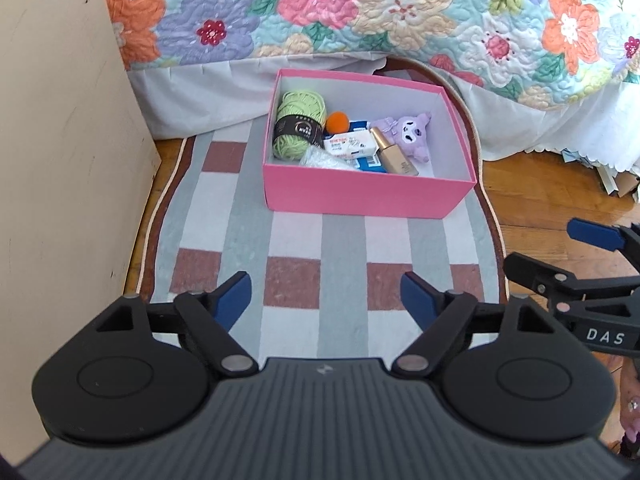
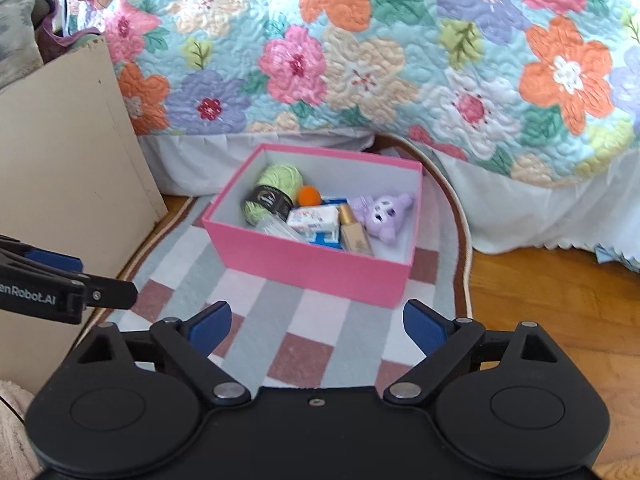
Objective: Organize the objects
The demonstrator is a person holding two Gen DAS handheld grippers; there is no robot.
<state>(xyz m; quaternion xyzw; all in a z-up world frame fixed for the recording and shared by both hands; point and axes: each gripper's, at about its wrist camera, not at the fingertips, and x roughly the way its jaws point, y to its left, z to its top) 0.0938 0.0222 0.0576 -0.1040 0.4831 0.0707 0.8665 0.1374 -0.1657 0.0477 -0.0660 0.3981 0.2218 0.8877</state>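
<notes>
A pink box (image 1: 360,194) (image 2: 320,268) stands open on a checked rug (image 1: 344,248) (image 2: 260,300). Inside it lie a green yarn ball (image 1: 296,126) (image 2: 276,186), an orange pompom (image 1: 337,122) (image 2: 309,195), a white carton (image 1: 350,144) (image 2: 314,217), a gold bottle (image 1: 394,148) (image 2: 354,236), a purple plush (image 1: 410,132) (image 2: 384,212) and a clear plastic bag (image 1: 320,158). My left gripper (image 1: 326,296) is open and empty, above the rug in front of the box. My right gripper (image 2: 318,326) is open and empty, also short of the box.
A bed with a floral quilt (image 1: 360,8) (image 2: 360,60) rises behind the box. A beige board (image 1: 60,160) (image 2: 60,152) stands at the left. Wooden floor (image 1: 560,200) (image 2: 540,300) lies to the right. Each gripper shows at the edge of the other's view.
</notes>
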